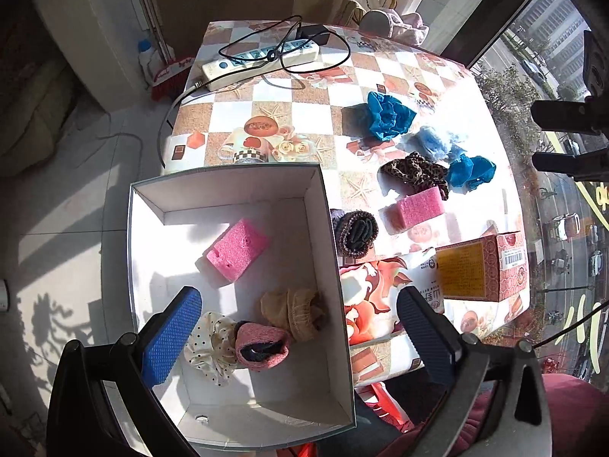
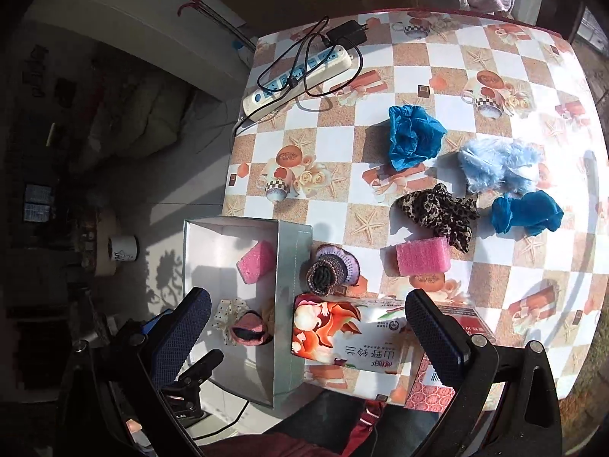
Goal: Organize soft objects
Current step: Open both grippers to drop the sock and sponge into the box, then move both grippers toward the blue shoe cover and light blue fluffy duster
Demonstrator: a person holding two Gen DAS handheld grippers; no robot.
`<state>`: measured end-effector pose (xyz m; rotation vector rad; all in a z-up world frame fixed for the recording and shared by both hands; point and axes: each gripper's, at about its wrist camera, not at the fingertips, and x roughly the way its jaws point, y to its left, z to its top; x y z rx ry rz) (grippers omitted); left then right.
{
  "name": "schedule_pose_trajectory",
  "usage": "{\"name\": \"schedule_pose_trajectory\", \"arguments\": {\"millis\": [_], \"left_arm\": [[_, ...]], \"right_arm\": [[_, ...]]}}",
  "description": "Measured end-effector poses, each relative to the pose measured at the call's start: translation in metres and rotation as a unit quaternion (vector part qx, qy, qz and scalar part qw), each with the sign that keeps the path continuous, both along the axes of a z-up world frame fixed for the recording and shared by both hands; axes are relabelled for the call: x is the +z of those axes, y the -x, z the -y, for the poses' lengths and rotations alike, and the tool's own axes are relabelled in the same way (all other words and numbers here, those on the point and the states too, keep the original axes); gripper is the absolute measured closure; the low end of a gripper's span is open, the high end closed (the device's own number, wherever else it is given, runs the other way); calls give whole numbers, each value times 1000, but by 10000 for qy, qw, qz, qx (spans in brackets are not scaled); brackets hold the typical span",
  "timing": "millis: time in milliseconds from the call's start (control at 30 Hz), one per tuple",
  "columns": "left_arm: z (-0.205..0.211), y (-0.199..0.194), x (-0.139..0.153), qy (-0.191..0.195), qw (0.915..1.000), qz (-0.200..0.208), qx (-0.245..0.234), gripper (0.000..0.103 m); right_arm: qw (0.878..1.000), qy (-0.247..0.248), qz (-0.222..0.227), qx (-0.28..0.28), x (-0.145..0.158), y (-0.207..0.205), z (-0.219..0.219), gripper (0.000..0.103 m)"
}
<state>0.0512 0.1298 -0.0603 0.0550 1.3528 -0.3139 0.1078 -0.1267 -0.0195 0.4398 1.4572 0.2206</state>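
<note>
L gripper (image 1: 300, 335) wide over box (image 1: 331, 228)

We see a sponge (image 1: 238, 249) and three scrunchies (image 1: 262, 333) inside the box (image 1: 331, 228); right of the box, another sponge (image 1: 418, 205) lies on the table (image 1: 304, 99).

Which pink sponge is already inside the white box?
The pink sponge lying on the floor of the white box. The other pink sponge sits out on the checked tablecloth, beside the leopard-print scrunchie.
</note>
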Motion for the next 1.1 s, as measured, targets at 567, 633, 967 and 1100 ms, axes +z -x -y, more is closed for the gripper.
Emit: {"name": "schedule_pose_trajectory", "arguments": {"millis": [567, 633, 967, 1100], "left_arm": [[160, -111, -52, -279, 9938, -676, -835, 0], [177, -124, -64, -420, 9921, -707, -948, 0], [225, -194, -111, -530, 9931, -847, -621, 0], [226, -221, -131, -236, 9944, -1028, 11, 0]], "right_arm": [[9732, 380, -1162, -1948, -96, 58, 201, 0], [9719, 426, -1334, -1893, -112, 60, 208, 0], [9831, 670, -1193, -1216, -146, 3, 205, 0], [9896, 1079, -708, -629, -146, -37, 191, 0]]}}
